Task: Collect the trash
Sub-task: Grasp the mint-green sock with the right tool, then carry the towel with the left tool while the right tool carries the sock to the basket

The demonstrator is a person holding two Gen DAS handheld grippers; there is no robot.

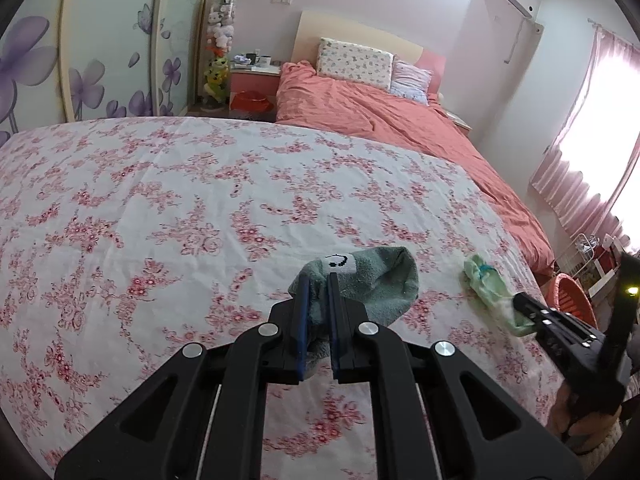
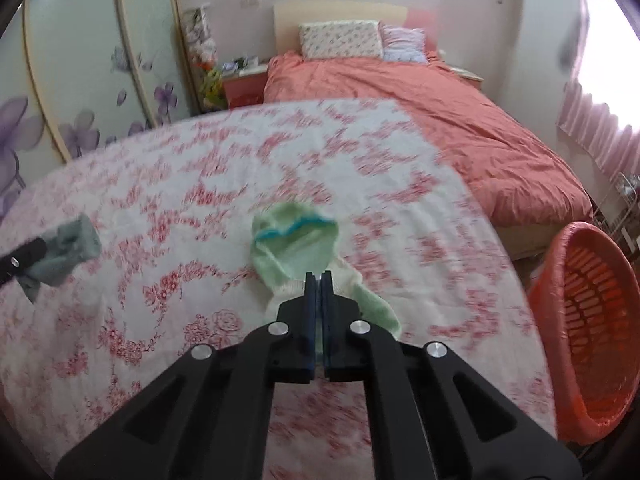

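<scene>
A grey-green sock (image 1: 368,280) with a small white face patch is pinched between the fingers of my left gripper (image 1: 318,280), just above the floral bedsheet (image 1: 160,200). My right gripper (image 2: 319,278) is shut on a light green sock (image 2: 296,248) with a blue cuff trim, which trails over the sheet. In the left wrist view the light green sock (image 1: 486,284) lies to the right, its near end in the right gripper (image 1: 524,304). In the right wrist view the grey-green sock (image 2: 68,252) shows at far left, in the left gripper (image 2: 24,256).
An orange laundry basket (image 2: 592,320) stands on the floor off the bed's right edge. The far half of the bed has a coral duvet (image 1: 380,120) and two pillows (image 1: 356,62). A bedside table (image 1: 254,80) and floral wardrobe doors (image 1: 100,60) are at the back left.
</scene>
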